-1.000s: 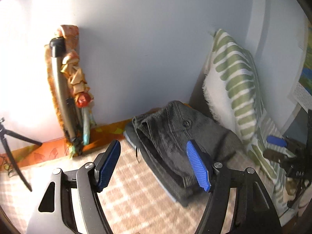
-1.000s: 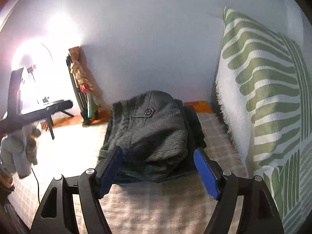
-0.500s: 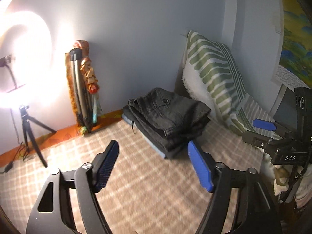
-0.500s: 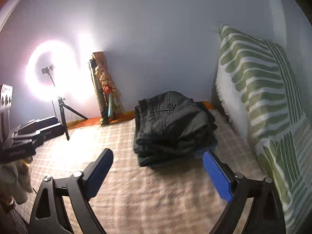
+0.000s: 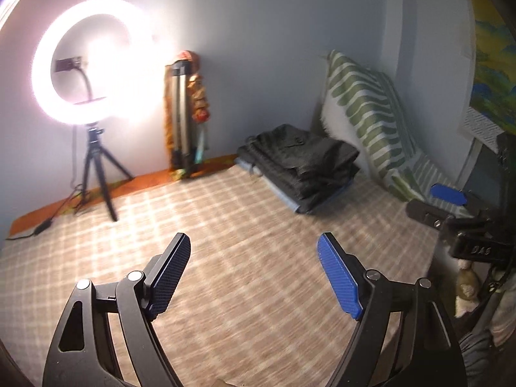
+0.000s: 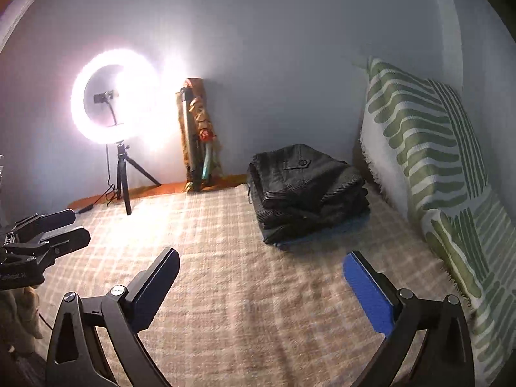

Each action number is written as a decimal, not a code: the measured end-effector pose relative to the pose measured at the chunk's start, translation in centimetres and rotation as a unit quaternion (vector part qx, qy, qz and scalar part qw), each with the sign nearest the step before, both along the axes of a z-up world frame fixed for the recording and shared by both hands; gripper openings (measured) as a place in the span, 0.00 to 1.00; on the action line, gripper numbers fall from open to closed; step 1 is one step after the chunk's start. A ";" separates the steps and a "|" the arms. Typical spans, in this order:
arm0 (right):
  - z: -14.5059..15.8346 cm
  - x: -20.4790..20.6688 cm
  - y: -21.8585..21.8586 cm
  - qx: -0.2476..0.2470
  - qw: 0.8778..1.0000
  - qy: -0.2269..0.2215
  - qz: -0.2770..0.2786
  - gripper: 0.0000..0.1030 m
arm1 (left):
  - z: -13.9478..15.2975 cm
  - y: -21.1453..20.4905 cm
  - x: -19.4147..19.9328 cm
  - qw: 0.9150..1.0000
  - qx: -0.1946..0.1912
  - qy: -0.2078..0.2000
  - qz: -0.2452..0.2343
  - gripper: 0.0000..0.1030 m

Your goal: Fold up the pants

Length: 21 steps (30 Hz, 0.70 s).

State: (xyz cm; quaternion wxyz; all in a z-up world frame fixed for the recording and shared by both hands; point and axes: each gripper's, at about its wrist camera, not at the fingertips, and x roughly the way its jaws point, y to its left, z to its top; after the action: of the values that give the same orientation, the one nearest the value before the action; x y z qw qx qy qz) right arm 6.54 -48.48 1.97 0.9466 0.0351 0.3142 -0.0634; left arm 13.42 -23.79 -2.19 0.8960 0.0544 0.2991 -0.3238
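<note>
A stack of folded dark grey pants point(image 5: 300, 164) point(image 6: 306, 190) lies at the far side of the checked beige blanket point(image 5: 242, 258) point(image 6: 258, 306), with a blue garment under it. My left gripper point(image 5: 253, 271) hangs over bare blanket well short of the stack, its jaws opening with nothing between them. My right gripper point(image 6: 261, 283) is likewise back from the stack, jaws opening wide and empty. In the left wrist view the right gripper point(image 5: 448, 200) shows at the right edge; the left gripper point(image 6: 45, 235) shows at the left edge of the right wrist view.
A lit ring light on a tripod point(image 5: 93, 148) point(image 6: 119, 167) stands at the back left by the wall. A rolled orange bundle point(image 5: 187, 116) point(image 6: 200, 135) leans on the wall. A green-striped white pillow point(image 5: 364, 119) point(image 6: 429, 161) stands right of the stack.
Both grippers have pulled back from the folded stack, which now lies far off. Both pairs of jaws have widened. The ring light has come into view.
</note>
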 end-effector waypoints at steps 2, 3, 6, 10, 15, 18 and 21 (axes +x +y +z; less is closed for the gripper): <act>-0.1 -0.4 1.0 0.001 1.000 -0.004 0.002 1.00 | -0.3 1.1 -0.4 1.000 -0.001 -0.001 0.008 0.79; -0.1 -0.5 1.2 0.001 1.000 -0.005 0.002 1.00 | -0.4 1.5 -0.5 1.000 -0.002 -0.002 0.012 0.79; -0.3 -1.0 2.4 -0.002 1.000 -0.011 -0.003 1.00 | -0.6 2.2 -0.9 1.000 -0.002 0.000 0.014 0.79; -0.8 -1.3 3.2 0.001 1.000 -0.010 -0.005 1.00 | -0.7 2.5 -1.6 1.000 0.004 -0.014 0.014 0.79; -1.7 -2.0 3.9 -0.013 0.999 -0.011 -0.028 1.00 | -1.2 2.5 -2.3 1.000 0.004 -0.009 0.002 0.79; -2.5 -2.5 3.8 -0.002 0.999 -0.003 -0.039 1.00 | -1.3 2.4 -2.9 1.000 0.008 -0.014 -0.003 0.79; -3.1 -2.7 3.7 0.004 0.998 0.005 -0.057 1.00 | -1.5 2.3 -3.3 1.000 0.010 -0.013 -0.008 0.79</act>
State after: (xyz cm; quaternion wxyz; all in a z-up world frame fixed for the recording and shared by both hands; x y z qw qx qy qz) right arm 3.83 -44.79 -1.12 0.9396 0.0569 0.3168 -0.1162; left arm 10.13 -21.51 -3.66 0.8964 0.0701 0.2900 -0.3277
